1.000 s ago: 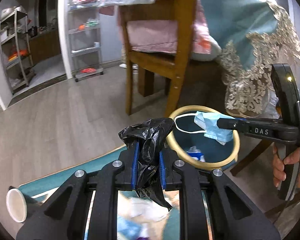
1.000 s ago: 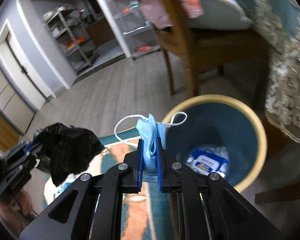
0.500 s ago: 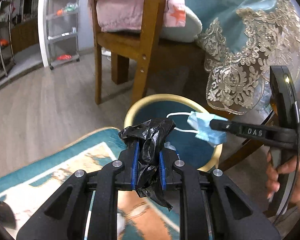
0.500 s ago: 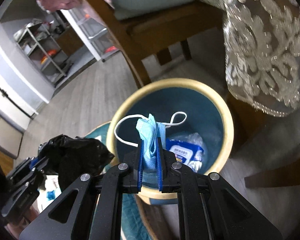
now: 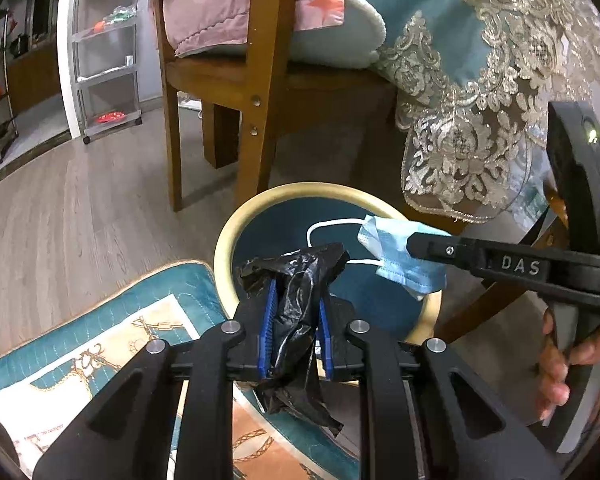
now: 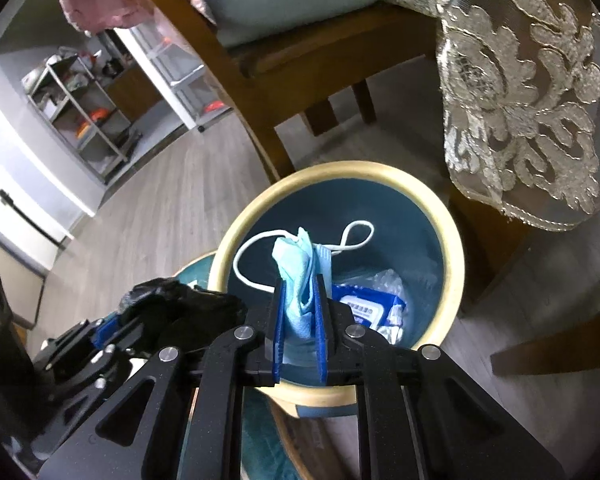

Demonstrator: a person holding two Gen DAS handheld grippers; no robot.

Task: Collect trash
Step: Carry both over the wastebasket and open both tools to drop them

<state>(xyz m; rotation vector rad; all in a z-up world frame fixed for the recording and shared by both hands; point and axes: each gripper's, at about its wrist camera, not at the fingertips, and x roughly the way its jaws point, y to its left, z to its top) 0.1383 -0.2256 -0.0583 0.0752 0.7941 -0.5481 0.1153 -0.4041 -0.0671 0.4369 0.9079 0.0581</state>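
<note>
Round bin (image 6: 454, 264) with cream rim sits on the floor just ahead of and below both sets of fingers, wipes pack (image 6: 370, 308) already inside. Left gripper (image 5: 294, 312): fingers narrow, have just been easing open, crumpled black plastic bag (image 5: 300, 280) between the pads, hanging over the bin's near rim. Right gripper (image 6: 300, 312): fingers pinched on blue face mask (image 6: 300, 264), ear loops dangling over the bin mouth. To drop cleanly: get the bag fully past the rim first, then spread wide; watch loops snagging on a fingertip.
</note>
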